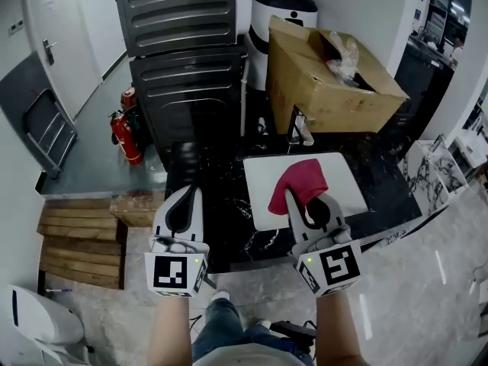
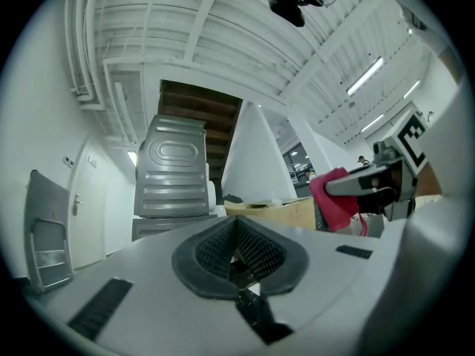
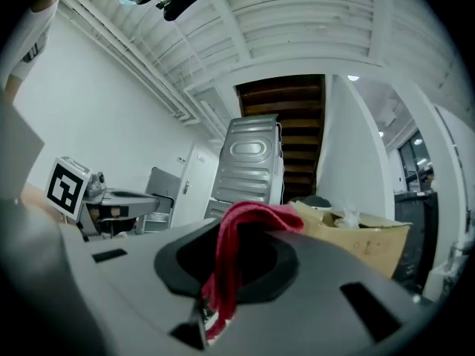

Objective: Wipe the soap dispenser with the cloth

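A red cloth (image 1: 302,180) hangs from my right gripper (image 1: 302,198), which is shut on it above the front of the white sink (image 1: 263,185). The right gripper view shows the cloth (image 3: 249,217) draped over the closed jaws and trailing down between them. My left gripper (image 1: 185,193) hovers over the black counter (image 1: 221,204) to the left, level with the right one. Its ribbed pads (image 2: 252,247) meet with nothing between them. Both grippers point roughly level, away from me. I cannot pick out a soap dispenser in any view.
A chrome faucet (image 1: 299,128) stands behind the sink, with an open cardboard box (image 1: 328,82) behind it. A tall dark ribbed unit (image 1: 191,52) rises at the back left. Red fire extinguishers (image 1: 126,136) and wooden pallets (image 1: 80,242) sit on the floor to the left.
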